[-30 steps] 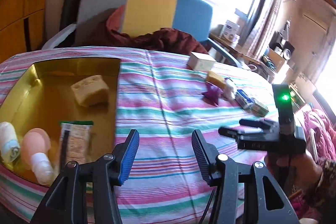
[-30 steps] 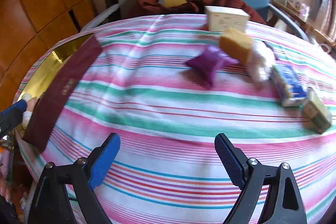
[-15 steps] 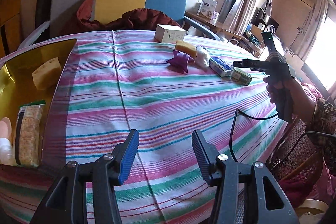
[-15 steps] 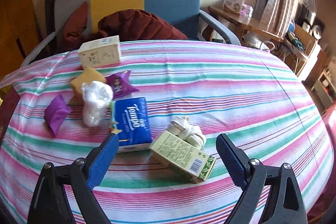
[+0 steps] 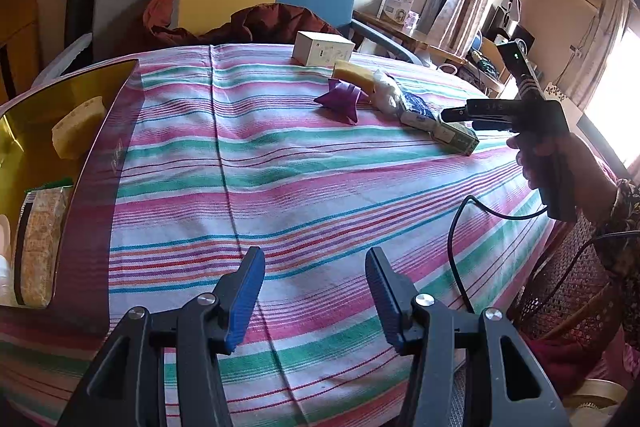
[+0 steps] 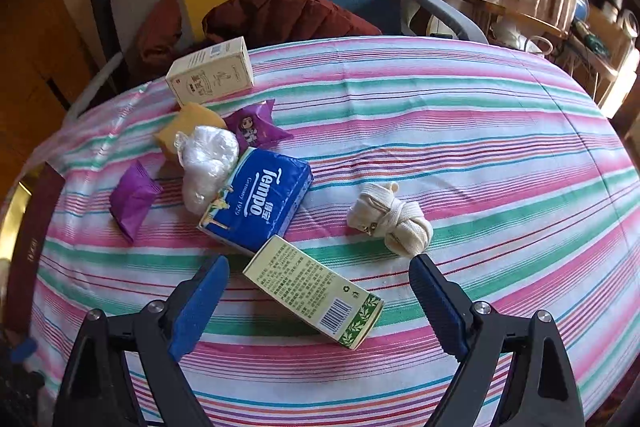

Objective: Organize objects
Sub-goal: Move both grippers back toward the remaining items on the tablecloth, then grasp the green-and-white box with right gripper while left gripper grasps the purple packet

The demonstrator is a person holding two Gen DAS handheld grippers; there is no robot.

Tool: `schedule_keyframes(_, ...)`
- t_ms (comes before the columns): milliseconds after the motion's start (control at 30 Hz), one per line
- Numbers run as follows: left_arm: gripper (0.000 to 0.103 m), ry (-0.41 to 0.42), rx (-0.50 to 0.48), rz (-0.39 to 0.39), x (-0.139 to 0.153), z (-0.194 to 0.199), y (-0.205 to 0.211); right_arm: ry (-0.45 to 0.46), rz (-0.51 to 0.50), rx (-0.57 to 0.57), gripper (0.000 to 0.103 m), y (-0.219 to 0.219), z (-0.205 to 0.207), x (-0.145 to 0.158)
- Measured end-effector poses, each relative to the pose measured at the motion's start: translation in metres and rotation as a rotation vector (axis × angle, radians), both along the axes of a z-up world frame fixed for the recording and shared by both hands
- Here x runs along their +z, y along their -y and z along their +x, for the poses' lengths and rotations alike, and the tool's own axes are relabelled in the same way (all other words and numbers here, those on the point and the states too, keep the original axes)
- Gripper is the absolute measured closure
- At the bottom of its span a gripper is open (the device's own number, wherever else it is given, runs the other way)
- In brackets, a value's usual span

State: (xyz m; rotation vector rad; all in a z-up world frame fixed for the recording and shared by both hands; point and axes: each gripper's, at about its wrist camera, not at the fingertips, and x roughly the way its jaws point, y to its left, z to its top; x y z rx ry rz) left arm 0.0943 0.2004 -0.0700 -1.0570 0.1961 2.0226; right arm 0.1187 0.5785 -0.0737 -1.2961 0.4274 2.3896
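A: Right wrist view: the right gripper is spread wide, both blue pads bare, holding nothing. It hangs over the green-and-cream carton, which lies flat on the striped tablecloth in the gap between the fingers, nearer the left one. I can't tell whether either pad touches it.

B: And what's around that carton?

A: The blue Tempo tissue pack sits just beyond it, corner nearly touching. A knotted cream cloth bundle lies just beyond the right fingertip. Further back are a clear plastic wad, a yellow sponge, two purple packets and a cream box.

B: The other tongs?

A: In the left wrist view the left gripper is also released, jaws parted and empty, above bare cloth near the table's front edge, touching nothing. The gold tray is at its left, holding a pale sponge piece and a cracker packet. Across the table you can see the right gripper over the carton, held in the right hand.
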Motion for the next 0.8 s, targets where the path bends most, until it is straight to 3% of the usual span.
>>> schedule_keyframes(67, 0.050, 0.001, -0.005, -0.008, -0.001, 0.000, -0.002, 0.023, 0.000, 0.028, 0.013, 0.002, -0.004, -0.005)
schedule_keyframes(133, 0.050, 0.002, -0.009, -0.015, -0.002, 0.000, -0.004, 0.056, 0.004, 0.052, 0.024, 0.004, -0.007, -0.011)
schedule_keyframes(233, 0.050, 0.005, -0.014, -0.021, -0.003, 0.000, -0.007, 0.087, 0.025, 0.063, 0.031, 0.007, -0.010, -0.017)
schedule_keyframes(500, 0.050, 0.006, -0.013, -0.038, -0.001, -0.011, -0.020, 0.083, -0.014, 0.084, 0.030, 0.017, -0.010, -0.012)
schedule_keyframes(567, 0.050, -0.004, -0.021, -0.043, 0.002, -0.013, -0.026, 0.089, -0.072, 0.094, 0.025, 0.016, -0.012, -0.016)
schedule_keyframes(600, 0.050, -0.006, -0.025, -0.045, 0.003, -0.015, -0.030, 0.090, -0.090, 0.095, 0.017, 0.016, -0.012, -0.018)
schedule_keyframes(667, 0.050, -0.002, -0.029, -0.042, 0.005, -0.019, -0.036, 0.102, -0.081, 0.105, 0.017, 0.018, -0.013, -0.019)
schedule_keyframes(700, 0.050, -0.002, -0.032, -0.040, 0.006, -0.022, -0.041, 0.109, -0.062, 0.116, 0.022, 0.020, -0.013, -0.019)
schedule_keyframes(733, 0.050, -0.005, -0.035, -0.041, 0.007, -0.023, -0.045, 0.114, -0.049, 0.123, 0.035, 0.021, -0.013, -0.019)
schedule_keyframes(800, 0.050, -0.014, -0.040, -0.043, 0.009, -0.026, -0.054, 0.117, -0.058, 0.124, 0.044, 0.023, -0.012, -0.019)
